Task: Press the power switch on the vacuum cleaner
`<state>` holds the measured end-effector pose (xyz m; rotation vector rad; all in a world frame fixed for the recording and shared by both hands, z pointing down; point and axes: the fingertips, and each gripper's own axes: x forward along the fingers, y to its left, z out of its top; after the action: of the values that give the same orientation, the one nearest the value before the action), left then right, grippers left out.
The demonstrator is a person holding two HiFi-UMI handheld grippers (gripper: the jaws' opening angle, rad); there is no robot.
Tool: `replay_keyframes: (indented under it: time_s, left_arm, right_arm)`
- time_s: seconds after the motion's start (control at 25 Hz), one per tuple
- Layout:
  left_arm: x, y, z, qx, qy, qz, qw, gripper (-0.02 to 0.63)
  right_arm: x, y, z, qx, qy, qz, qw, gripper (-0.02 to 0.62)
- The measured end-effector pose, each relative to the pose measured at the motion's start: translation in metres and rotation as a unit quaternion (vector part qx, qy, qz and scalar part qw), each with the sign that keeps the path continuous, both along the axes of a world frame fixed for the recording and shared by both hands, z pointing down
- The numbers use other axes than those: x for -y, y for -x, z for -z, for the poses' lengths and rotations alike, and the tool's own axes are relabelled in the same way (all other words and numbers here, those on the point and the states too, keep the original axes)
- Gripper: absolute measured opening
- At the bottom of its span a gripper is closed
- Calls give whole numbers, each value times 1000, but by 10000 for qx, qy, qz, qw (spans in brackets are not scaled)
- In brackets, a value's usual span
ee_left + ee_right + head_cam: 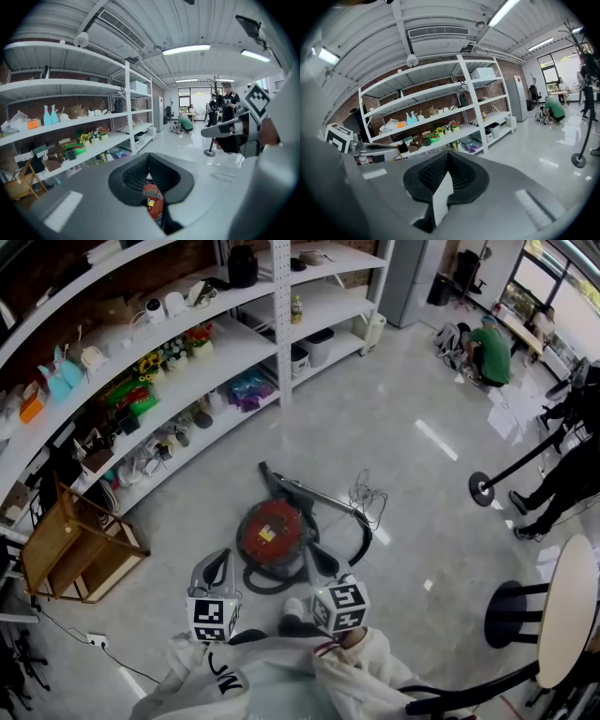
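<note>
A round red vacuum cleaner lies on the pale floor in front of my feet, with its black hose looped to the right and its wand stretched behind it. In the head view my left gripper hovers at its near left and my right gripper at its near right, both held above it. Both sets of jaws meet at the tips with nothing between them. The left gripper view shows the left gripper with the red vacuum cleaner below it. In the right gripper view, the right gripper is over bare floor.
White shelving full of small items runs along the left. A wooden frame stands at its near end, and a power strip lies on the floor. At right are a round table, a black stool, a stanchion base and people.
</note>
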<state>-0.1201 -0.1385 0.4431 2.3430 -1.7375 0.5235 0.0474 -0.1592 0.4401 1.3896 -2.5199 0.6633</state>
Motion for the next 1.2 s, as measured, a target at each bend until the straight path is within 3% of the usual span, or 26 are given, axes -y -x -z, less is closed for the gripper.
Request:
replay_keyframes:
  time_s: [0.44,1.2]
  left_arm:
    - [-4,10,-13,74,220,223,9995,0]
    - [12,7,-37,-33,608,-52,9981,0]
  right_arm:
    - [5,-1,-13,25,219,113,9997,0]
    - [19,-10,-34,-155,610,-186,9978,0]
